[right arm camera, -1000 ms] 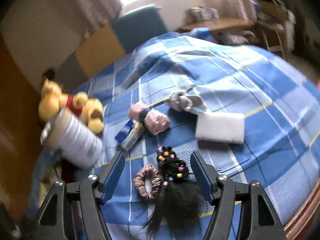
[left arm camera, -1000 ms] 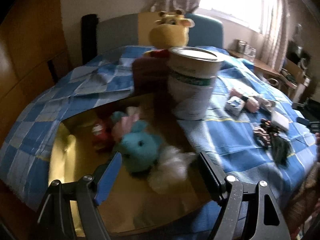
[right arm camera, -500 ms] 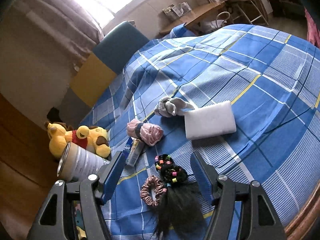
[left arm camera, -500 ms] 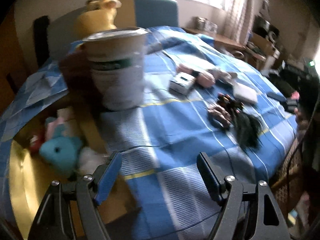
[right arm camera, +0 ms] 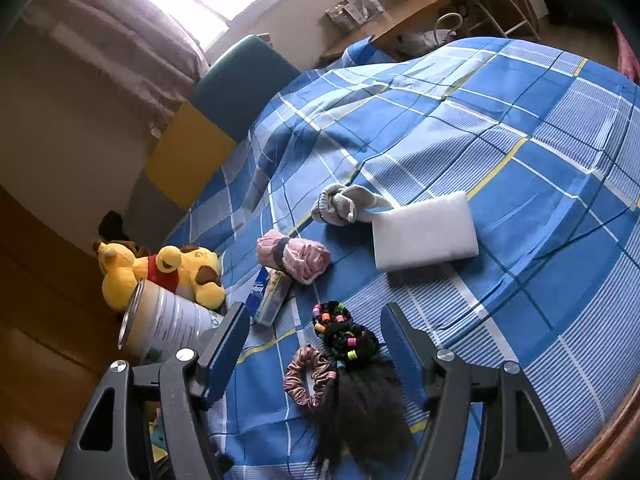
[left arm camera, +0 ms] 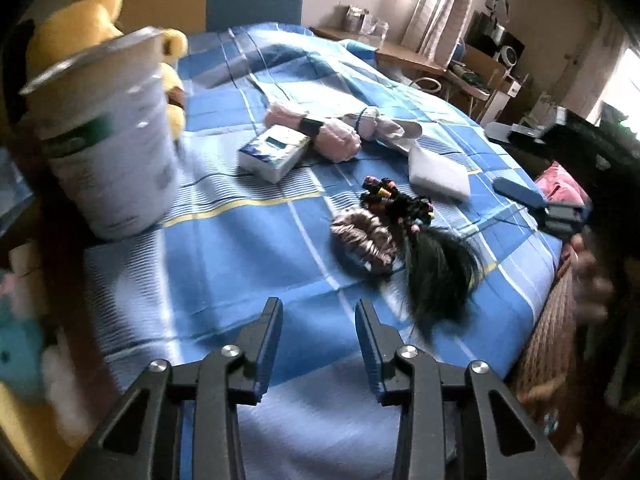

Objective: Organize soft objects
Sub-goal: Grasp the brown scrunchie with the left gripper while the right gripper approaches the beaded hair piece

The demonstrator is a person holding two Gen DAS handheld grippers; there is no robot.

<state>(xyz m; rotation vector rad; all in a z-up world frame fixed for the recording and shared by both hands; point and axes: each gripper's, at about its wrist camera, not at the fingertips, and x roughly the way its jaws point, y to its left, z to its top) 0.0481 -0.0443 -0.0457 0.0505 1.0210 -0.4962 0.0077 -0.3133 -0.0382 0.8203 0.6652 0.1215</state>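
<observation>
On the blue checked bedspread (right arm camera: 460,132) lie the soft things: a pink scrunchie (right arm camera: 306,374) touching a black hairpiece (right arm camera: 356,396) strung with coloured beads, a rolled pink cloth (right arm camera: 294,254) with a dark band, a knotted grey sock (right arm camera: 344,202) and a white sponge (right arm camera: 426,232) just beside the sock. A small blue-and-white box (right arm camera: 270,296) sits against the pink roll. A tin can (right arm camera: 164,320) stands at the bed's edge with a yellow plush bear (right arm camera: 160,270) behind it.

The right gripper (right arm camera: 314,344) hangs over the hairpiece, its fingers spread apart; the beaded head and the scrunchie sit between them, and the pads press on neither.

The left gripper (left arm camera: 318,334) points down at bare bedspread, its fingers closing with nothing between them. In its view the scrunchie (left arm camera: 364,238) and hairpiece (left arm camera: 434,268) lie ahead to the right, the can (left arm camera: 108,148) to the left, and a turquoise plush toy (left arm camera: 18,354) shows blurred at the left edge. A hand (left arm camera: 588,276) shows at the far right.
</observation>
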